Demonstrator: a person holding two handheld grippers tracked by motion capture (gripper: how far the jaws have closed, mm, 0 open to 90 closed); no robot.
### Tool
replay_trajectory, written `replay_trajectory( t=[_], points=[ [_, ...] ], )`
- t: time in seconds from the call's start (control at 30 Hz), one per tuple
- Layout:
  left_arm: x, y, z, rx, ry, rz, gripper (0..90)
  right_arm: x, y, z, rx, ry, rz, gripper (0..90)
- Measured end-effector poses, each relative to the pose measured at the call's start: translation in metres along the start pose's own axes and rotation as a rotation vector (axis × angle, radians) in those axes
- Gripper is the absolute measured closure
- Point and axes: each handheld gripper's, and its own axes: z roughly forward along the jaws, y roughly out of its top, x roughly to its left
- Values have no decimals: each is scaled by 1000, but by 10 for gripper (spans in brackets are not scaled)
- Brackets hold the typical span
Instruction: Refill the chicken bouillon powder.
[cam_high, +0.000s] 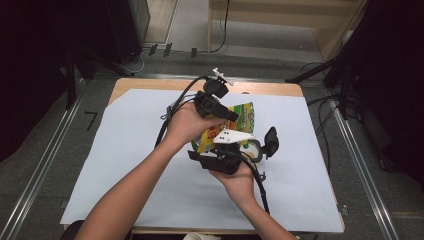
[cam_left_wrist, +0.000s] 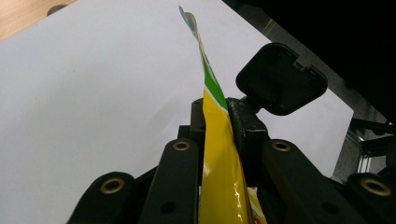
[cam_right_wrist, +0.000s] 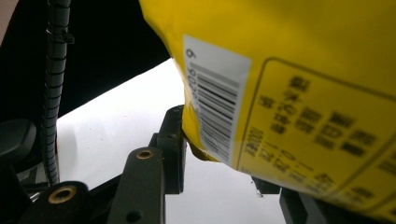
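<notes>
A yellow and green snack bag (cam_high: 244, 116) hangs above the table between both grippers. My left gripper (cam_high: 227, 116) comes in from the upper left and is shut on the bag's edge. In the left gripper view the bag (cam_left_wrist: 219, 154) is seen edge-on, pinched between the jaws of that gripper (cam_left_wrist: 217, 114). My right gripper (cam_high: 223, 144) is just below the bag. In the right gripper view the bag's barcode side (cam_right_wrist: 303, 70) sits low between the jaws of that gripper (cam_right_wrist: 229, 168); one finger (cam_right_wrist: 172, 149) touches its bottom corner, and the other is mostly hidden.
White paper (cam_high: 150, 165) covers a wooden table (cam_high: 150, 84). A greyish ring-shaped thing (cam_high: 255, 151) lies on the paper just right of my right gripper. A white rounded object (cam_high: 200, 236) sits at the near edge. Metal rails and dark equipment flank the table.
</notes>
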Motion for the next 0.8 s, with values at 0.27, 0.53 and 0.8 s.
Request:
replay_trajectory(
  t=[0.27, 0.53, 0.8],
  points=[
    [1, 0, 1, 19, -3, -7, 816, 1, 0, 0, -1, 13, 17, 631],
    [1, 0, 2, 16, -5, 0, 815, 1, -1, -1, -1, 8, 14, 631],
    [1, 0, 3, 11, 0, -8, 821, 0, -2, -1, 3, 1, 4, 632]
  ],
)
